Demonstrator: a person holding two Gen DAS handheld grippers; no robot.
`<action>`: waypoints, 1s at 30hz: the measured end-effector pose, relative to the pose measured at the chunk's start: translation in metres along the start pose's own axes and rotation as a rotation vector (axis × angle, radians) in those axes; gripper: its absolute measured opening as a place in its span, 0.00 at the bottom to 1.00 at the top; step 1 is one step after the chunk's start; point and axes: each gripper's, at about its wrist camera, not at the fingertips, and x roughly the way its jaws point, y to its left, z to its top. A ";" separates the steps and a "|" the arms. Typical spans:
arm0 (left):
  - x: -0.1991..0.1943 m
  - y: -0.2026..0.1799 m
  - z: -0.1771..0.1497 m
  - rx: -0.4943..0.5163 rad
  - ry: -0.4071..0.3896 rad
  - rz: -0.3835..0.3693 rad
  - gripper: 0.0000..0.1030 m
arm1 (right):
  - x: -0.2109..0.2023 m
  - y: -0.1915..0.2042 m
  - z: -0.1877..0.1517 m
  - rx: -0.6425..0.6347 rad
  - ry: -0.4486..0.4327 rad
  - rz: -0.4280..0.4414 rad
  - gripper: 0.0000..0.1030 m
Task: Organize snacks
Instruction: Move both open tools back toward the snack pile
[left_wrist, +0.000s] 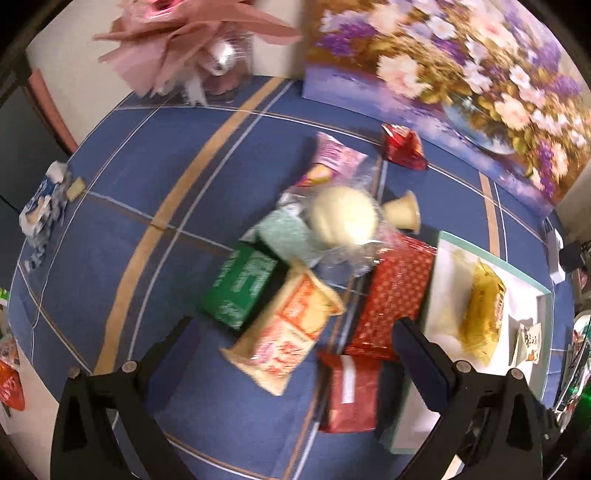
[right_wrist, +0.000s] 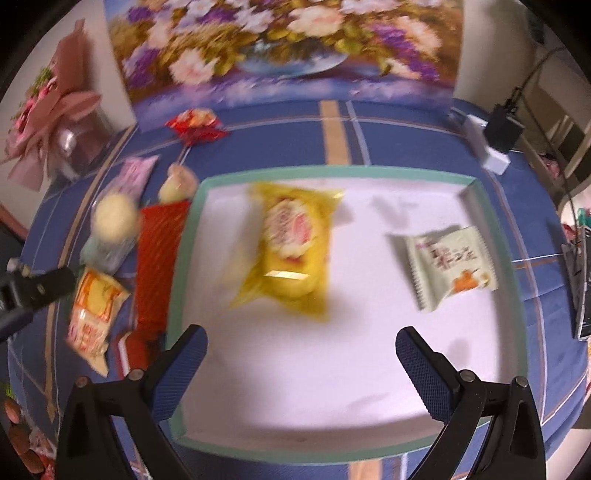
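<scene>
We are holding the right gripper (right_wrist: 299, 350) open, empty, over the tray (right_wrist: 332, 171) bearing two packets; left gripper (left_wrist: 295, 343) is hovering open above the snack pile (left_wrist: 295, 280).

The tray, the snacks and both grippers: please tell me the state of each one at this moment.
Tray: on the blue cloth, holds two packets.
Yellow packet: lying in the tray, sealed.
Pale green packet: lying in the tray, sealed.
Snack pile: outside the tray, packets overlapping.
Red patterned packet: flat against the tray edge.
Left gripper: open, empty, above the pile.
Right gripper: open, empty, above the tray.
</scene>
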 end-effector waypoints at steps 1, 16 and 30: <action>-0.001 0.006 0.000 -0.014 -0.001 -0.006 1.00 | 0.001 0.006 -0.002 -0.006 0.007 0.011 1.00; 0.015 0.073 -0.007 -0.160 0.027 -0.015 1.00 | 0.003 0.096 -0.025 -0.120 0.071 0.161 1.00; 0.038 0.078 -0.010 -0.209 0.097 -0.051 1.00 | 0.005 0.128 -0.038 -0.186 0.077 0.231 0.96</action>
